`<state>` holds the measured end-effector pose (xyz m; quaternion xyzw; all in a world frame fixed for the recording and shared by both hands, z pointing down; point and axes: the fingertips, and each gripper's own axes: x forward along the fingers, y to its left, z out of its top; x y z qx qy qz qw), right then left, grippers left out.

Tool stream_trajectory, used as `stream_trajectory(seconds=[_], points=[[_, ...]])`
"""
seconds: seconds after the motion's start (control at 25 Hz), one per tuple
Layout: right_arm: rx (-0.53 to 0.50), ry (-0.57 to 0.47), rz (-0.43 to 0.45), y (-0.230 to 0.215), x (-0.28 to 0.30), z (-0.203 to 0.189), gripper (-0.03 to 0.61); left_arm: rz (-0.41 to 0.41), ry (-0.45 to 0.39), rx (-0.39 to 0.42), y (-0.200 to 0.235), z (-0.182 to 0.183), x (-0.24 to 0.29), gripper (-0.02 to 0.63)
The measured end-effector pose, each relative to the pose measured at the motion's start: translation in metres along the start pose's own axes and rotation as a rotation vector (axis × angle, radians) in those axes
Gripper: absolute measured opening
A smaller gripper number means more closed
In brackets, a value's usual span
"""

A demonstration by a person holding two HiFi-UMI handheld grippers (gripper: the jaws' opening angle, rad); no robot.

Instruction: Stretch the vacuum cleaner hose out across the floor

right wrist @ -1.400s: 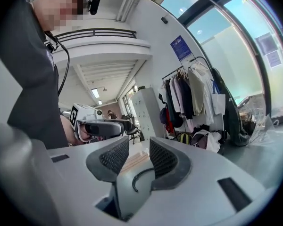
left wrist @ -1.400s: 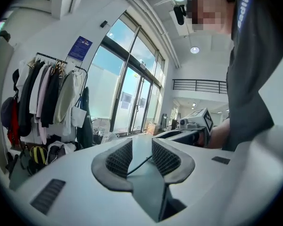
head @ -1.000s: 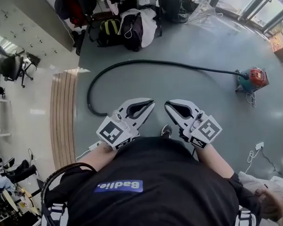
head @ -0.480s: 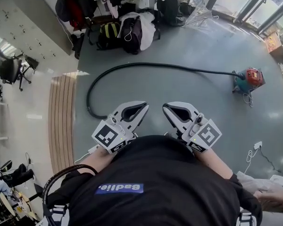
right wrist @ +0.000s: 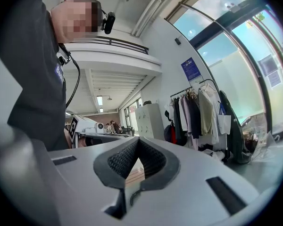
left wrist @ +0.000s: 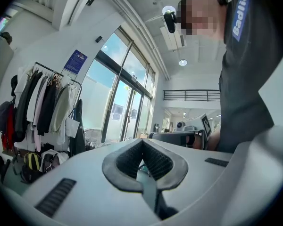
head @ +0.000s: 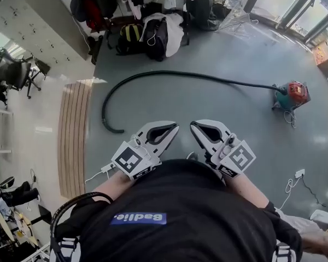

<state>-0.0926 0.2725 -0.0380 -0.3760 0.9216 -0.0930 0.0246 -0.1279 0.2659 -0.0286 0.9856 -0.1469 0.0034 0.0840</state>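
Note:
A black vacuum hose lies on the grey floor in a long arc. It runs from the red and teal vacuum cleaner at the right round to a free end at the left. My left gripper and right gripper are held level in front of my chest, both shut and empty. Their tips point towards each other, well short of the hose. In the left gripper view the black pads meet at the tip with nothing between them. The right gripper view shows the same closed pads.
Bags and backpacks sit under a coat rack at the far wall. A wooden floor strip runs along the left. Office chairs stand far left. White cables trail on the floor at the right. Glass doors line the far side.
Both grippers have shifted slightly with the person's body, and the head view has moved a little. The hose and the vacuum cleaner lie as before.

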Motion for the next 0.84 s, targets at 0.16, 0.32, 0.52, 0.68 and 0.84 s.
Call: stream_trajectory(seconds=[0.16,0.32,0.52,0.68,0.84], points=[[-0.001,-0.009,0.007,0.011,-0.009,-0.004,0.005,-0.002,0.011,0.022,-0.012,-0.004,-0.006,0.008],[-0.007,-0.006,0.009,0.02,-0.014,-0.006,0.004,0.013,0.013,0.016,-0.017,-0.005,-0.014,0.009],[-0.014,-0.003,0.008,0.026,-0.016,-0.003,0.004,0.02,-0.003,0.017,-0.019,0.001,-0.017,0.008],[-0.015,0.007,0.014,0.031,-0.017,-0.006,0.003,0.015,0.009,0.022,-0.023,-0.003,-0.02,0.008],[-0.014,0.019,0.015,0.034,-0.018,-0.009,0.005,0.016,0.016,0.029,-0.025,-0.006,-0.024,0.008]])
